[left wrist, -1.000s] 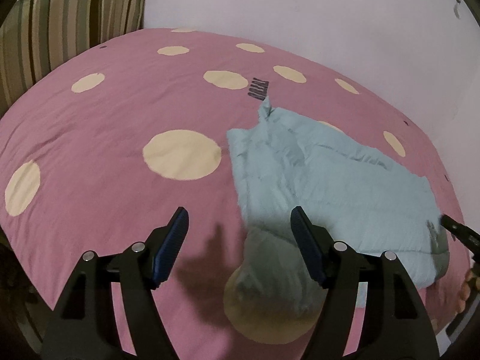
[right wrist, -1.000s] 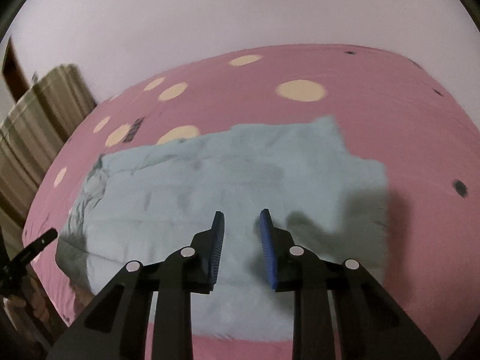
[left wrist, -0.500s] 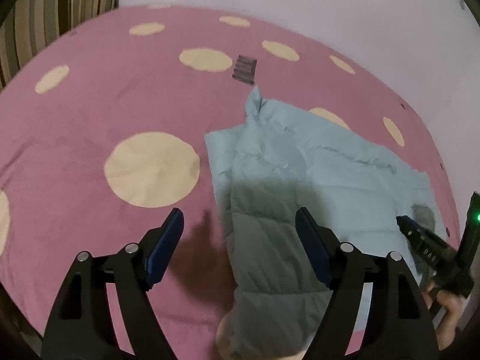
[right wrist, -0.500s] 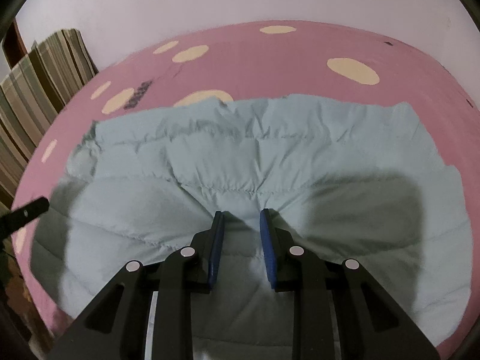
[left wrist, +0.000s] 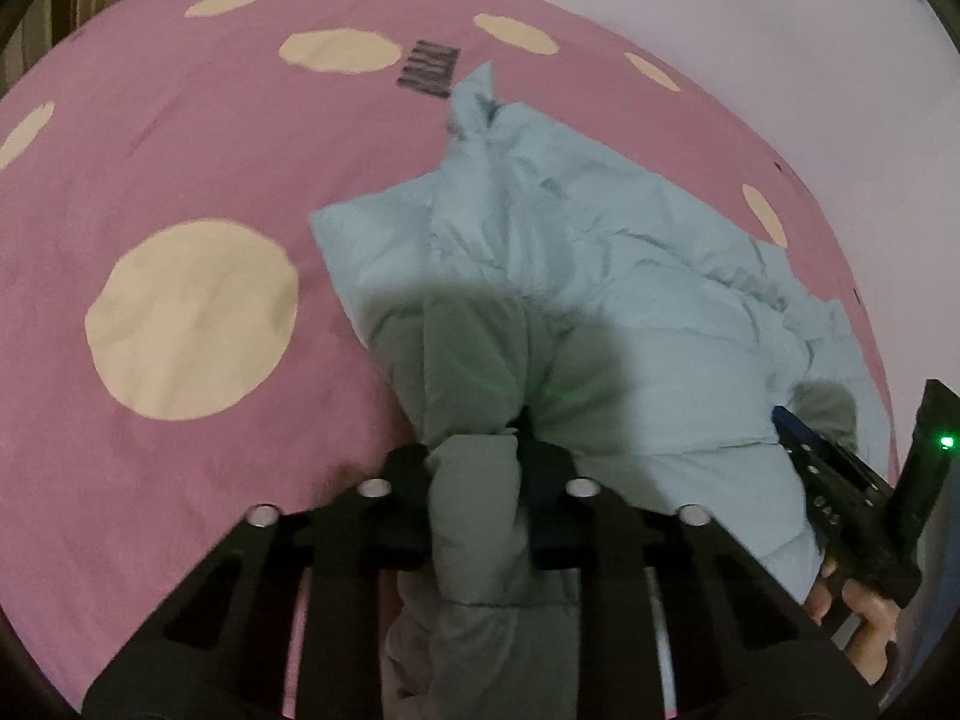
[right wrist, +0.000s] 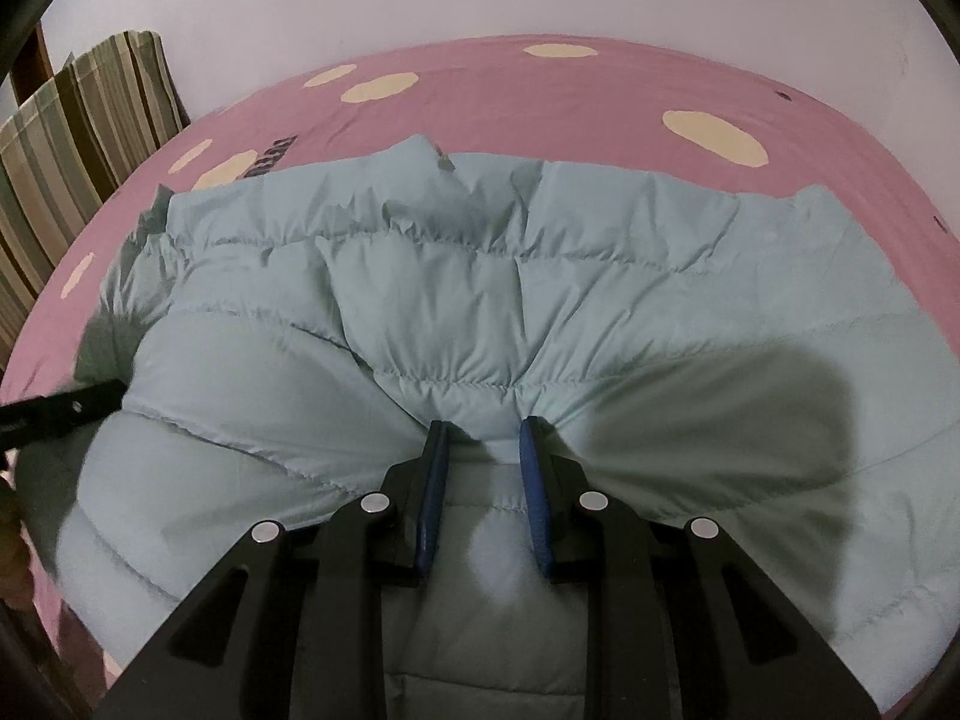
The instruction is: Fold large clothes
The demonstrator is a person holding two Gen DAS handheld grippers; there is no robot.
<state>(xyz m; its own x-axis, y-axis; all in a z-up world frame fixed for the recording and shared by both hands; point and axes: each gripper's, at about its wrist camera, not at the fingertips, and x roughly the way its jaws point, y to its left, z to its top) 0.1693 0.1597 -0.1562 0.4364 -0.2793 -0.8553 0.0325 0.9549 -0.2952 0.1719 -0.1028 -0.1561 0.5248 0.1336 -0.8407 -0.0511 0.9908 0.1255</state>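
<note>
On the pink bed [left wrist: 180,138] with its cream dots lies a pale blue quilted jacket [right wrist: 456,300], spread flat. Its near edge bunches between the jaws of the left gripper [left wrist: 474,456], which are closing on a fold. The right gripper [right wrist: 483,444] is clamped on another pinch of that edge. A striped cushion [right wrist: 78,120] leans behind.

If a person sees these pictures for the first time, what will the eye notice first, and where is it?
First, the pale blue puffer jacket, spread across the pink bedcover with its large cream dots. Next, both grippers at its near edge: the right gripper pinches a bunched fold, and the left gripper is closing on another fold between its fingers. A striped cushion stands at the far left.
</note>
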